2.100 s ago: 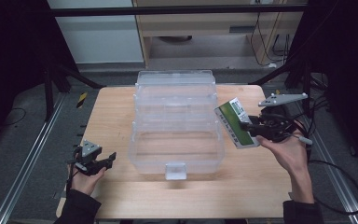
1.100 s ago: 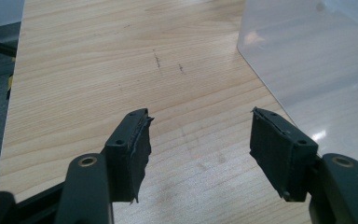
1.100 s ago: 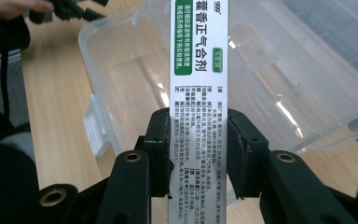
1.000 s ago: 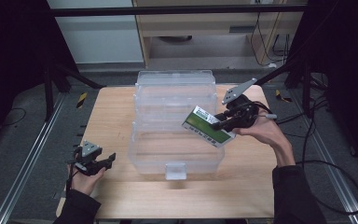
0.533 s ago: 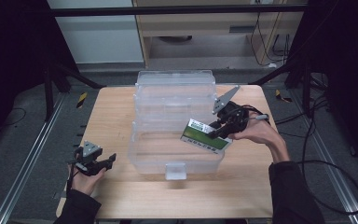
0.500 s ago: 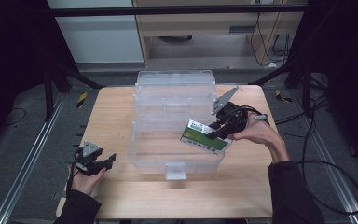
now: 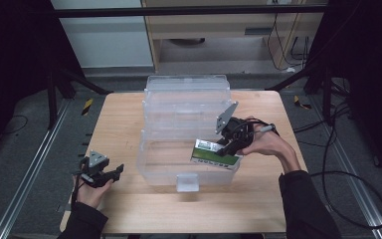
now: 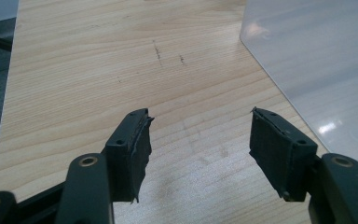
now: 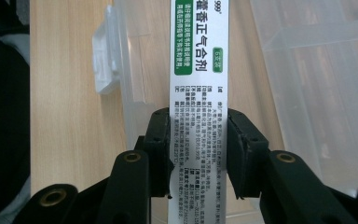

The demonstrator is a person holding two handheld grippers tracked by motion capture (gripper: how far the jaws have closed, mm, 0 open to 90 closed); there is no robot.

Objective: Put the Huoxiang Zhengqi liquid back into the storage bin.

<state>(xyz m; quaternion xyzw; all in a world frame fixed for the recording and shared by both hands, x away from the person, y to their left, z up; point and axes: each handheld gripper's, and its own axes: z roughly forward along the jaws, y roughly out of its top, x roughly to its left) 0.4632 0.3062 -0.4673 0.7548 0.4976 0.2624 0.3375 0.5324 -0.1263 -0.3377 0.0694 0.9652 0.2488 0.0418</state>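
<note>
The white-and-green medicine box [image 7: 215, 153] that you carry is clamped across its narrow sides in your right hand-held gripper [image 9: 198, 140], and it hangs tilted inside the near right part of the clear plastic bin [image 7: 189, 181], just above the floor of the bin as far as the high view lets you judge. To set it down well, lower it until its long face lies flat on the bottom, keep it clear of the near wall and the latch tab [image 7: 187, 183], and only then spread the jaws, so it does not tip or slide. The box carries a green band with white Chinese characters, a "999" mark at the top edge, and fine black print below that is too small to read. Your left hand-held gripper [image 8: 198, 140] rests over the bare wooden counter [image 7: 119, 119] near its left edge, well apart from the bin, with its jaws apart and nothing between them.
</note>
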